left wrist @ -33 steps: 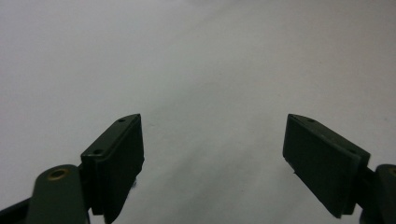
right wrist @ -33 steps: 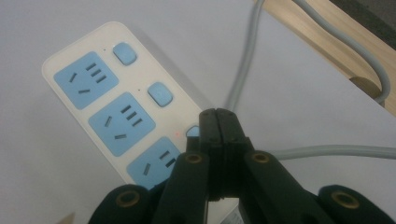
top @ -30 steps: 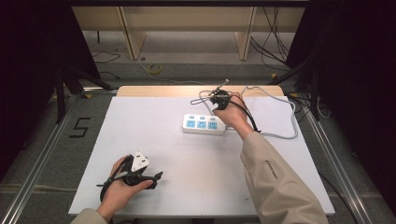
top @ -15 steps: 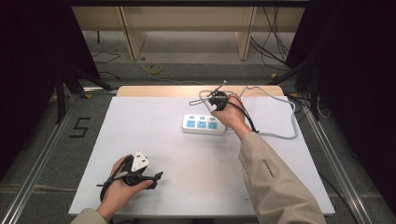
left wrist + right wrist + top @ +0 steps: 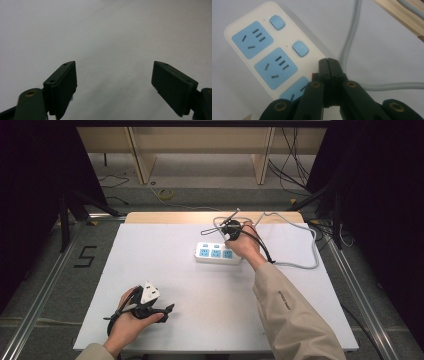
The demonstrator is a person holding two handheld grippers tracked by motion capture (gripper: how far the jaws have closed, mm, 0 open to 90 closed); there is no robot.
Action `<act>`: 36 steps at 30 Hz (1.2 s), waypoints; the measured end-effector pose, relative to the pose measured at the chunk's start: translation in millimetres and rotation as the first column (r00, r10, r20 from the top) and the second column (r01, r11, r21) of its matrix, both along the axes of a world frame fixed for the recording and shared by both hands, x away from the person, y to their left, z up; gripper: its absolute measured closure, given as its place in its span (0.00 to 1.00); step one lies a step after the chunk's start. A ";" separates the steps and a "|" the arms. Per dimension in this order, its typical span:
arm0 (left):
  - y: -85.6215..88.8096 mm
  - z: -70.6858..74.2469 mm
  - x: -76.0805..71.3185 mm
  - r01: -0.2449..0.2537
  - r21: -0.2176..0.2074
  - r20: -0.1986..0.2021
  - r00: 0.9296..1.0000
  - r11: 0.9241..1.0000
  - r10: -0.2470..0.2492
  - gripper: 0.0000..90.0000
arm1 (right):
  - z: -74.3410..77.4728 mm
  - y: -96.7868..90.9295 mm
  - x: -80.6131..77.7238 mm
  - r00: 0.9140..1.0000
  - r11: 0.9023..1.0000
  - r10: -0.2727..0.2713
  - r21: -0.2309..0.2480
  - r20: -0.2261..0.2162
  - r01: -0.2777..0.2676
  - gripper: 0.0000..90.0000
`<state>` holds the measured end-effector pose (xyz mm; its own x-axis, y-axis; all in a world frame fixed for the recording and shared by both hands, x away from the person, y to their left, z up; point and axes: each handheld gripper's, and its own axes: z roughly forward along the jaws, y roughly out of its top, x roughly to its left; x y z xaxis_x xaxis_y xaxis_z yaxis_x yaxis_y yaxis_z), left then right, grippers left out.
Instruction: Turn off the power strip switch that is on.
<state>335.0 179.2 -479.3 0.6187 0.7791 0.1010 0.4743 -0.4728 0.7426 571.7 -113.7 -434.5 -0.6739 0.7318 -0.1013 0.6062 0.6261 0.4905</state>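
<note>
On the white table top [image 5: 200, 310], a white three-outlet power strip with blue socket faces and blue buttons [image 5: 217, 253] lies toward 12 o'clock of centre, its grey cable [image 5: 305, 265] looping off toward 3 o'clock. The right gripper [image 5: 328, 65] has its black jaws pressed together with nothing between them, tips down at the strip's nearest button, where a small red light [image 5: 311, 74] glows beside them. The left gripper [image 5: 170, 308] rests near the table's 7 o'clock corner, jaws spread wide over bare table surface, well apart from the strip.
</note>
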 end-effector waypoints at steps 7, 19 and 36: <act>0.1 0.2 -0.1 0.001 -0.001 0.000 1.000 1.000 -0.001 0.23 | -3.3 1.8 1.0 1.000 1.000 0.002 -0.009 0.004 -0.002 1.00; 0.0 0.1 0.1 0.003 0.000 0.001 1.000 1.000 -0.003 0.23 | -5.0 4.1 0.4 1.000 1.000 -0.003 -0.018 0.005 0.003 1.00; -1.1 -0.2 -0.3 0.002 -0.003 0.000 1.000 1.000 -0.002 0.23 | -5.4 4.5 -0.2 0.999 0.999 -0.034 -0.009 -0.004 0.034 1.00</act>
